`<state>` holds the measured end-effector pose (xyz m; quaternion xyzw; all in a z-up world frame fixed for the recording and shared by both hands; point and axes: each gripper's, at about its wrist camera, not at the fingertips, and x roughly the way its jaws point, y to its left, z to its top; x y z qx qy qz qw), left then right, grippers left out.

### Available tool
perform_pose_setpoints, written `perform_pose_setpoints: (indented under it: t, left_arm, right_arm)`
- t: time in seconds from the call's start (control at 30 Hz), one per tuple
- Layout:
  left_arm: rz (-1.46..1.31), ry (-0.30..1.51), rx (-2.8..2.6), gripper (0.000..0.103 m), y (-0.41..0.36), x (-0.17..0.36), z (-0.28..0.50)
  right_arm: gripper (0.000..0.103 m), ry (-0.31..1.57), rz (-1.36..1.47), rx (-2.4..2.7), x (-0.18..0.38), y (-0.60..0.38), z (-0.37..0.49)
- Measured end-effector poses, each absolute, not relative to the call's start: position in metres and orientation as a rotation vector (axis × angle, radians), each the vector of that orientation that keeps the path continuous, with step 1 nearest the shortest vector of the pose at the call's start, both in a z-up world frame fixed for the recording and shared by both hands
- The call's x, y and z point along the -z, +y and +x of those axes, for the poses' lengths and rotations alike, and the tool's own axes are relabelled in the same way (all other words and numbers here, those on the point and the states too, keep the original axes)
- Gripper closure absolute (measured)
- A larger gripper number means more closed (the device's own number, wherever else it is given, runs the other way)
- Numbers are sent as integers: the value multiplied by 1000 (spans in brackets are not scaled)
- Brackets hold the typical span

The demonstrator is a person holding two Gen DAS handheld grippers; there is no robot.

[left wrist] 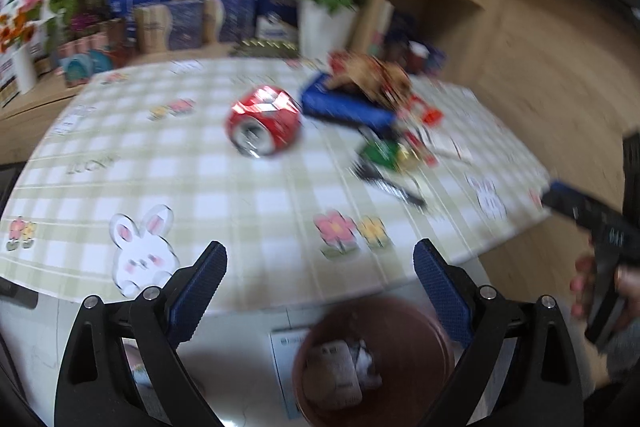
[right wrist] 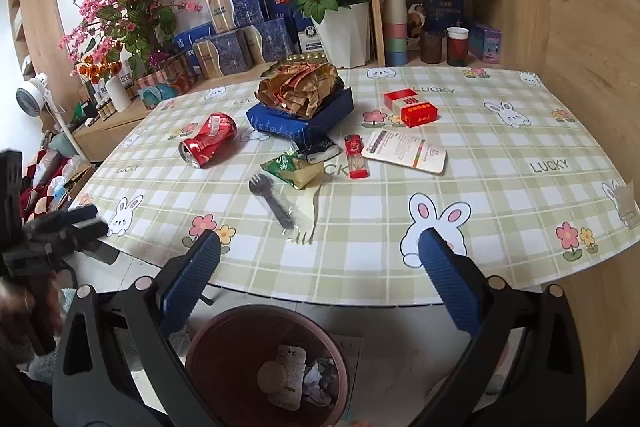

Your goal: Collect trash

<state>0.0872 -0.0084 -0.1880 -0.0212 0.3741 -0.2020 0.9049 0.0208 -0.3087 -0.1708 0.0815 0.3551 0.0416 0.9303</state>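
Trash is spread over the green-checked rabbit-print tablecloth (right wrist: 500,195), all of it ahead of both tongs. We see the left gripper (left wrist: 320,267) spread wide with nothing held, and the right gripper (right wrist: 320,255) likewise released and empty. The round brown plastic bin (right wrist: 224,331) sits on the floor directly below both, between the jaws in each view, already with some paper in it.

Nearest ahead of the right tongs lie the black plastic fork in clear wrap (right wrist: 272,201) and the crumpled green-gold foil wrapper (right wrist: 292,169); both look feather-light and slippery, so we'd pinch the wrapper at its puffed middle.

The dented red aluminium can (right wrist: 208,145) lies on its side, ahead-left (left view is motion-blurred). Light, thin-walled, likely to roll; we'd clamp across the crushed waist, gently.

The crumpled brown paper bag (right wrist: 300,87) rests on the flat blue cardboard box (right wrist: 300,121), farther ahead; soft, compressible, grab any fold.
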Motion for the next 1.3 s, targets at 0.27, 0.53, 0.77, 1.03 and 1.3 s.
perform_pose_setpoints:
  t: [0.27,0.53,0.77,1.03,1.3]
  left_arm:
    - [-61,689,347,11,12,167,108]
    - [-77,675,346,11,21,169,109]
    - [-83,671,350,9,24,171,113]
    - [-61,695,338,9,27,177,121]
    - [-65,723,324,9,33,188,132]
  right_arm:
    - [5,741,228,-99,175,-314,32]
    - [5,783,196,-101,185,-310,41]
    - [5,792,218,-151,191,-307,48]
    - [6,881,83,-170,208,-283,75]
    - [16,949,-8,-262,231,-256,114]
